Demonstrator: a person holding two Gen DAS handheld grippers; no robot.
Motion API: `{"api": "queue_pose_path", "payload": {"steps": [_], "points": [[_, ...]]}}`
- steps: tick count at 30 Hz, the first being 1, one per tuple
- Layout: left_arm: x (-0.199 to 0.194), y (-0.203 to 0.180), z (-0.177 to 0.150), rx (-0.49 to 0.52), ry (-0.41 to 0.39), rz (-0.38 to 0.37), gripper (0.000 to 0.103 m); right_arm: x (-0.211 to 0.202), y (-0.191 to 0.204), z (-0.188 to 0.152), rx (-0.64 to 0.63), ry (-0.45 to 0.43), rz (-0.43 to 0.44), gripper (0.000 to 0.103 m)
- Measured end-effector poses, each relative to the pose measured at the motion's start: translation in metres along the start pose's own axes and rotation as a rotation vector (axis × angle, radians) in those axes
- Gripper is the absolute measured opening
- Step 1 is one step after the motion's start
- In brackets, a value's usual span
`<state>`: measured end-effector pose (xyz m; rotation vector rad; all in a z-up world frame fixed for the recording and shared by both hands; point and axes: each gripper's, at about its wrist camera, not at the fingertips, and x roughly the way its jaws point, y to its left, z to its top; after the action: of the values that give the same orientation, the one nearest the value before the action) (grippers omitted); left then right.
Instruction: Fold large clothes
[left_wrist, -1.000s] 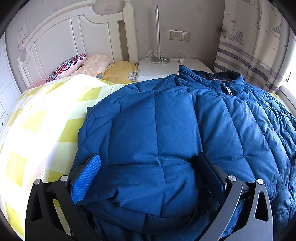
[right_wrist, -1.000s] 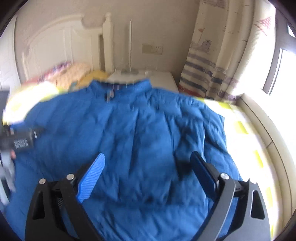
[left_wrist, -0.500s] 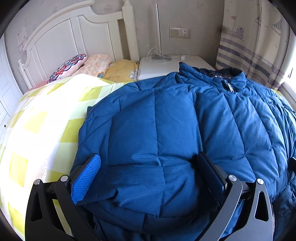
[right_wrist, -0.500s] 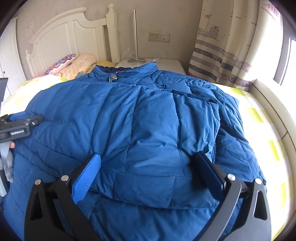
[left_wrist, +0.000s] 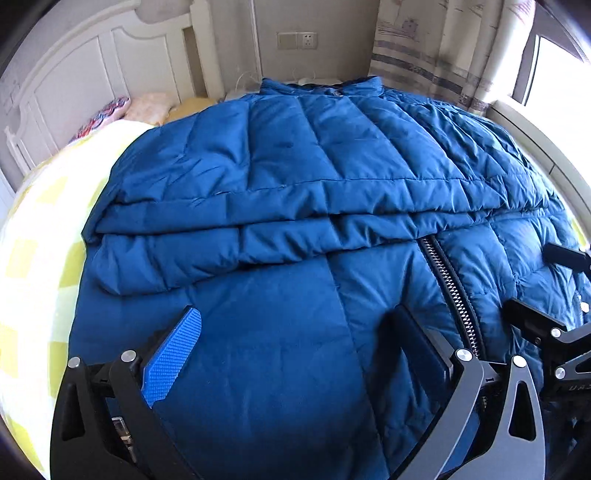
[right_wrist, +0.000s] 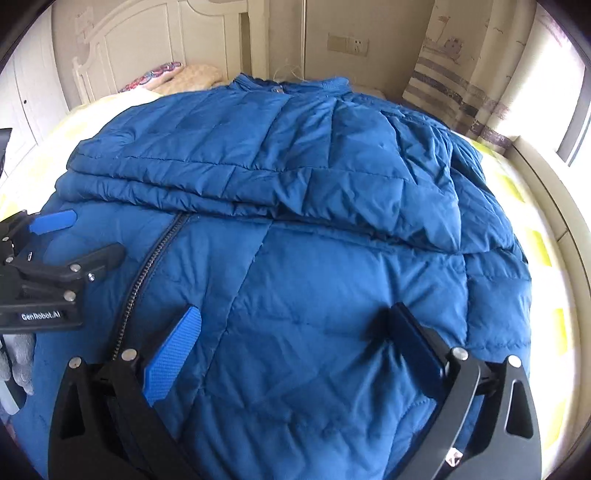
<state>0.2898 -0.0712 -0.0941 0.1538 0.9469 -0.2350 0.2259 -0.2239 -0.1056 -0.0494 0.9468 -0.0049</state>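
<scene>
A large blue puffer jacket (left_wrist: 295, 177) lies spread on the bed, front up, with both sleeves folded across its chest and its zipper (left_wrist: 448, 284) running down the lower half. It also fills the right wrist view (right_wrist: 314, 184). My left gripper (left_wrist: 295, 332) is open and empty over the jacket's lower left panel. My right gripper (right_wrist: 291, 328) is open and empty over the lower right panel. The left gripper shows at the left edge of the right wrist view (right_wrist: 74, 236), and the right gripper at the right edge of the left wrist view (left_wrist: 535, 317).
The bed has a yellow-and-white checked cover (left_wrist: 40, 236) and a white headboard (left_wrist: 92, 77) with pillows (left_wrist: 147, 107) at its foot. A striped curtain (right_wrist: 454, 74) and a bright window ledge (right_wrist: 546, 184) run along the right side.
Both grippers have drawn back from the folded sleeves toward the jacket's hem. The sleeves now lie across the chest and the zipper has come into view. Both grippers stay open.
</scene>
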Motion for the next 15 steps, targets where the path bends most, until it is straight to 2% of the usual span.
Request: {"api": "queue_pose_path", "payload": {"steps": [3,5,6,7,9,12,14,15], "points": [[-0.014,0.021,-0.008,-0.041,-0.049,0.057,0.099,-0.019,-0.028,-0.01,0.086,-0.058,-0.051,0.1],[-0.014,0.047,-0.018,-0.097,-0.025,0.096,0.099,-0.016,-0.051,-0.02,0.139,-0.037,-0.11,0.1],[-0.013,0.058,-0.021,-0.124,-0.012,0.091,0.099,-0.009,-0.063,-0.027,0.164,-0.008,-0.114,0.1],[-0.013,0.07,-0.025,-0.169,-0.005,0.053,0.099,-0.005,-0.072,-0.031,0.197,-0.009,-0.054,0.101],[-0.014,0.081,-0.027,-0.202,-0.009,0.012,0.099,-0.008,-0.077,-0.032,0.218,-0.016,-0.029,0.101],[-0.018,0.076,-0.028,-0.178,-0.012,0.055,0.099,-0.022,-0.065,-0.033,0.191,-0.041,-0.075,0.1],[-0.033,0.067,-0.035,-0.17,-0.053,0.051,0.099,-0.044,-0.051,-0.039,0.168,-0.101,-0.002,0.1],[-0.046,0.061,-0.041,-0.162,-0.086,0.012,0.099,-0.053,-0.043,-0.042,0.14,-0.12,0.016,0.1]]}}
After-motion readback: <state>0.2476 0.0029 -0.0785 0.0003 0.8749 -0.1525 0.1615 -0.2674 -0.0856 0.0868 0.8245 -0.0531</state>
